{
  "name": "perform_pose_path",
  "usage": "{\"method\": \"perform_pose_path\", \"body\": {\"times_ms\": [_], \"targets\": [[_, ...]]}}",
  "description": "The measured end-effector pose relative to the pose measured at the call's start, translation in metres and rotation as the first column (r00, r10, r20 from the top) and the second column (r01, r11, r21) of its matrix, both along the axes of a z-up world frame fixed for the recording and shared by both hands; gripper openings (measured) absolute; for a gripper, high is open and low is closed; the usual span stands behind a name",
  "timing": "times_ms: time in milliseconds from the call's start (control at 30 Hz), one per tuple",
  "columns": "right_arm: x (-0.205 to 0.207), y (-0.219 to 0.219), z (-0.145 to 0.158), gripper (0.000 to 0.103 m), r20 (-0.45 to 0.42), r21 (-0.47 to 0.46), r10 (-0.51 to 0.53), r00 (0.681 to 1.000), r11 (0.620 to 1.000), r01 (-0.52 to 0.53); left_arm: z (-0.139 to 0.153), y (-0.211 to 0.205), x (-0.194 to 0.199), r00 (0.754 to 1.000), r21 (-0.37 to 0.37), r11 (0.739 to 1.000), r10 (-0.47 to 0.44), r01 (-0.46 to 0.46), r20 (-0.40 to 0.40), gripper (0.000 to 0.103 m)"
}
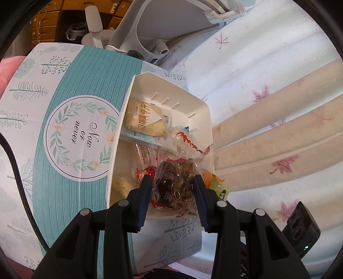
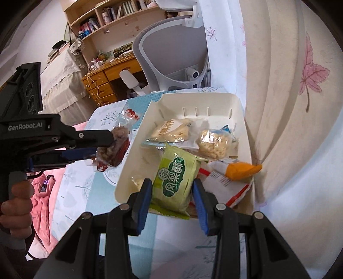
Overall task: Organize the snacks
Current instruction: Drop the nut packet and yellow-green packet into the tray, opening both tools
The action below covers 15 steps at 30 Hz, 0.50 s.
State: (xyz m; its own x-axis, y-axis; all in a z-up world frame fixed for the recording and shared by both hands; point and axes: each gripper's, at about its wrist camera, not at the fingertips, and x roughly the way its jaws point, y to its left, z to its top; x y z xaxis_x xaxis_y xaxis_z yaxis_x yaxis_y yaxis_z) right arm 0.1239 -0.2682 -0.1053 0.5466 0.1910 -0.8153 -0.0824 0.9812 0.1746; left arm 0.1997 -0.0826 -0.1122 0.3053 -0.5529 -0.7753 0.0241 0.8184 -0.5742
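Matt white tray (image 2: 242, 120) (glossy wrappers (image 2: 175, 178))

Both views bright with soft, even daylight; shadows faint, only a weak one inside the white tray (image 2: 240, 111). Strong fisheye bending: straight edges curve, black vignette rings the corners. Glare on the clear snack wrapper (image 1: 184, 146); centre sharp, the bookshelf (image 2: 111, 15) near the rim soft and smeared.

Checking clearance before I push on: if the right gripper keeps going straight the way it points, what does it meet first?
The right gripper, shut on the green snack packet, points into the white basket. It would probably meet the pale snack packets first; depth is unclear.
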Motion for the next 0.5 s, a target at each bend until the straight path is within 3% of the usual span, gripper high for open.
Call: {"method": "perform_pose_path", "body": {"times_ms": [133,200,233,267,500], "targets": [[0.005,-0.01,-0.004,0.041,-0.002,0.023,0.025,1.0,0.999,-0.025,0.002,-0.008,-0.001,0.999,0.027,0.999,0.036,-0.037,0.024,0.044],[0.007,-0.013,-0.007,0.052,-0.019,0.023,0.04,0.999,0.999,-0.039,0.001,-0.011,-0.001,0.998,0.057,0.996,0.06,-0.061,0.025,0.068],[0.007,-0.015,-0.009,0.065,-0.026,0.018,0.04,0.999,0.999,-0.039,0.0,-0.012,-0.002,0.997,0.075,0.994,0.073,-0.075,0.025,0.069],[0.007,-0.017,-0.01,0.071,-0.029,0.024,0.04,0.999,0.999,-0.04,-0.001,-0.012,-0.003,0.997,0.083,0.993,0.08,-0.081,0.021,0.069],[0.007,-0.024,-0.022,0.072,-0.07,0.078,0.011,0.997,0.997,-0.006,-0.011,0.003,-0.017,0.991,0.171,0.977,0.131,-0.127,-0.014,0.074]]}}
